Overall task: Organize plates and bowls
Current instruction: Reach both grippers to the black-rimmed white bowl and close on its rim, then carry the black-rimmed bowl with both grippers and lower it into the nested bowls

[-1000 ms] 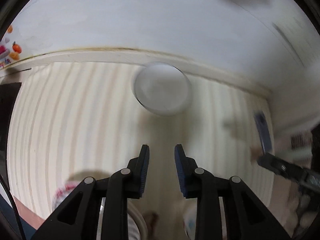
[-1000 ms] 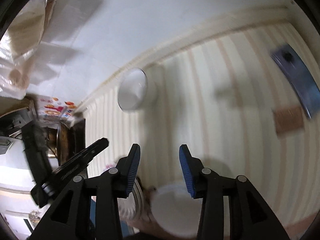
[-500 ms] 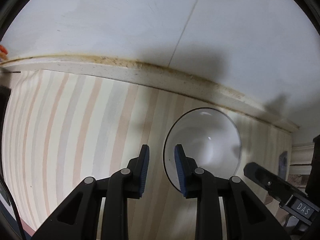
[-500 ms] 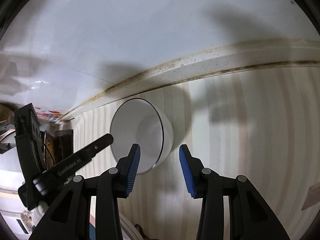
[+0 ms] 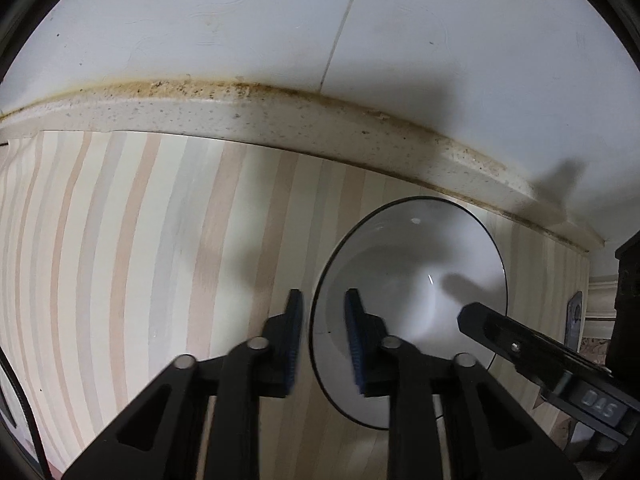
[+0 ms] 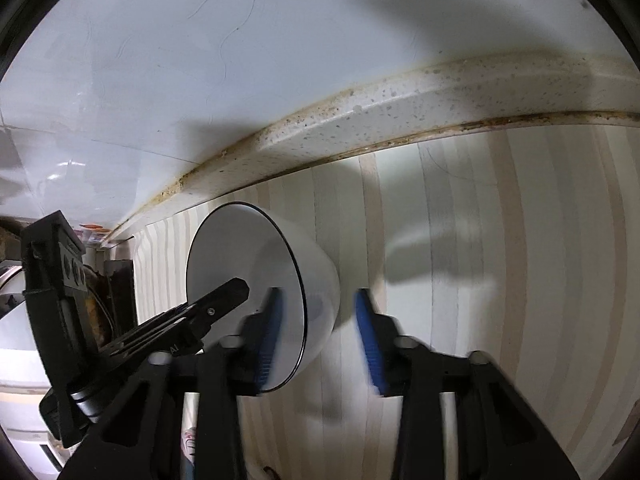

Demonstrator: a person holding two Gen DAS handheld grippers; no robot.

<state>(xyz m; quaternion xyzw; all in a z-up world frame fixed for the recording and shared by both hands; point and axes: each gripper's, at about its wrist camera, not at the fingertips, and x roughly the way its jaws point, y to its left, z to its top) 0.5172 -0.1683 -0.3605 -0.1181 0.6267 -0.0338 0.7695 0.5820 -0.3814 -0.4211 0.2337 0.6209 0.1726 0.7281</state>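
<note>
A white bowl (image 5: 416, 276) with a thin dark rim sits on the striped counter close to the back wall. It also shows in the right wrist view (image 6: 256, 280). My left gripper (image 5: 322, 334) is open and straddles the bowl's left rim, one finger inside and one outside. My right gripper (image 6: 318, 334) is open and straddles the bowl's right wall, its left finger inside. Neither gripper has closed on the rim. The other gripper's finger (image 5: 516, 344) reaches into the bowl from the right.
A stained speckled backsplash ledge (image 5: 248, 116) and the white tiled wall (image 5: 280, 20) stand just behind the bowl. The striped counter (image 5: 120, 240) extends to the left. A dark object (image 5: 576, 316) lies at the far right. Dark appliances (image 6: 112, 280) stand left.
Both grippers have moved forward toward the wall and down onto the bowl, which now fills much more of each view. Their fingers now straddle its rim on opposite sides.
</note>
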